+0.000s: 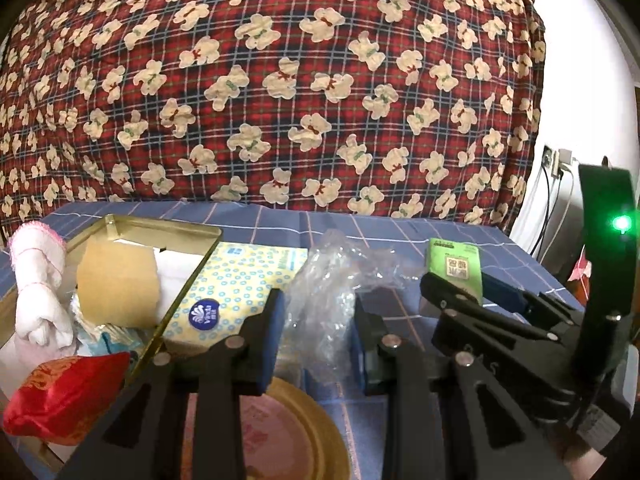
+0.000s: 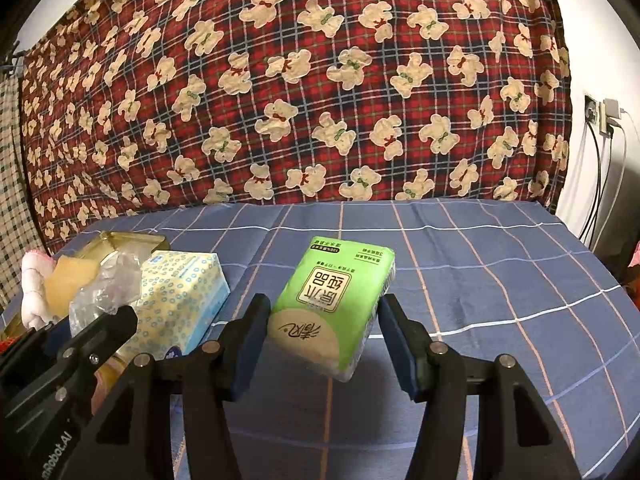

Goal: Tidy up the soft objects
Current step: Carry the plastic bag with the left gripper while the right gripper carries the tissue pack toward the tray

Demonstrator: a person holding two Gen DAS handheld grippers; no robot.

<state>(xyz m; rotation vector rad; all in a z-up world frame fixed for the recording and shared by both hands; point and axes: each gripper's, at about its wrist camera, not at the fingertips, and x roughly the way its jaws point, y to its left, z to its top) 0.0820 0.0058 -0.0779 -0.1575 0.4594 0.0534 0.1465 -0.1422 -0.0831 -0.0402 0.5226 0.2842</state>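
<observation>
With our right gripper point(image 2: 324, 344) fingers pinching the green tissue pack point(image 2: 334, 308) above the worktop point(image 2: 500, 280), and our left gripper point(image 1: 320, 340) fingers squeezing the crinkled plastic bag point(image 1: 320, 300), we lift gently toward the tin box point(image 1: 160, 232)

A red plaid blanket printed with cream teddy bears point(image 2: 296, 92) hangs behind a table draped in blue checked cloth point(image 2: 500, 280); cables trail from a wall socket point(image 2: 600, 116) at right.
</observation>
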